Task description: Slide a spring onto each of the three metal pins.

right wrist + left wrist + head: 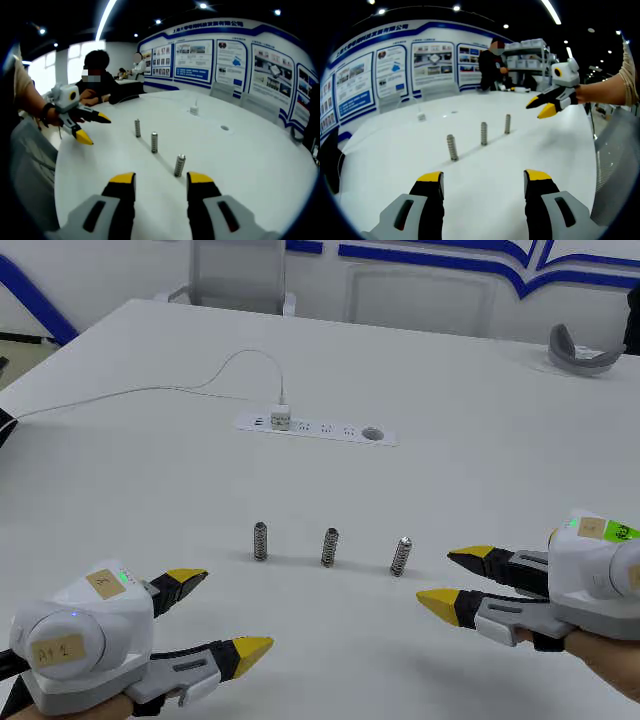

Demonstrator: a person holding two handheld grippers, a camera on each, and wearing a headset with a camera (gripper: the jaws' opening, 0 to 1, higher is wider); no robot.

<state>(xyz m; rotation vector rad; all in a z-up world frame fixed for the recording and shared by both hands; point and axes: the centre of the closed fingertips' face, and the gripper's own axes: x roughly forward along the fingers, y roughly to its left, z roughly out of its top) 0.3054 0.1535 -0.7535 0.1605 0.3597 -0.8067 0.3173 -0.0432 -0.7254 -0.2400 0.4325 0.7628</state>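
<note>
Three metal pins stand upright in a row on the white table (450,370), each with a spring around it: the left one (260,541), the middle one (330,547) and the right one (401,556). The same row appears in the left gripper view (452,147) (483,133) (507,123) and in the right gripper view (179,165) (154,142) (137,128). My left gripper (215,615) hovers open at the near left, nothing between its jaws. My right gripper (458,577) is open just right of the right pin, empty.
A white power strip (315,427) with a plugged-in charger (280,420) and cable lies behind the pins. A grey curved object (583,350) rests at the far right. Chairs stand beyond the table's far edge. People sit and stand in the background (97,75).
</note>
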